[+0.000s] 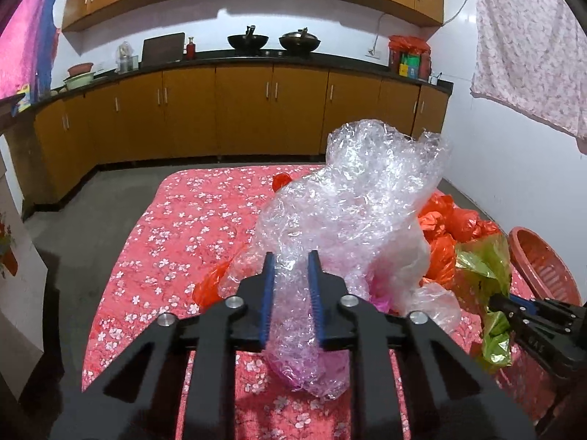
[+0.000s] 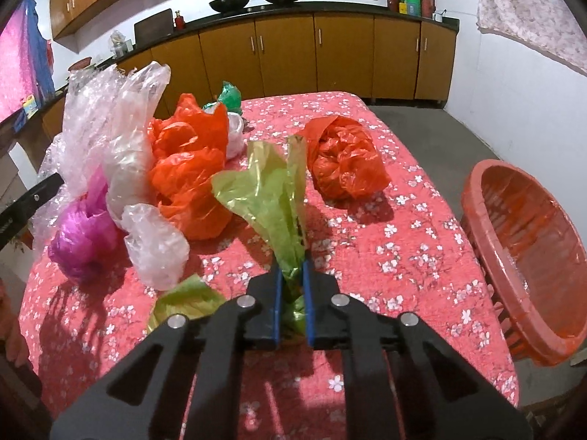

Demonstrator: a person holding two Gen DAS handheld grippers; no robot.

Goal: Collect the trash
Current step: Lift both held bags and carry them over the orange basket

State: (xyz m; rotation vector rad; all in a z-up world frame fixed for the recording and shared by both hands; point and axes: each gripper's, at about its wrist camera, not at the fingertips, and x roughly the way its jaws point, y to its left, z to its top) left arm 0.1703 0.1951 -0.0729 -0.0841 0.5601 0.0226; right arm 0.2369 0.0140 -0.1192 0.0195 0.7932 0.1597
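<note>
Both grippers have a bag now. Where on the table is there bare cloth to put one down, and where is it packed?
Bare tablecloth lies between the lone red bag and the red basket, and along the near edge. In the left wrist view, the far left cloth is free. Crowded: the orange, clear and magenta bags.

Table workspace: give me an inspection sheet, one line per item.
Surface: table under a red floral cloth.
Job's things: clear crinkled bag, yellow-green bag, orange bags and, magenta bag, small clear bag, green bag; red basket at the table's right edge.
Clutter: nothing seen beyond the bags.
Grippers: left claw shut on the clear crinkled bag; right claw shut on the yellow-green bag.
Cables: one cord runs up the wall from an outlet.
Surroundings: kitchen cabinets, two woks on the counter, pink cloth hanging at right.
</note>
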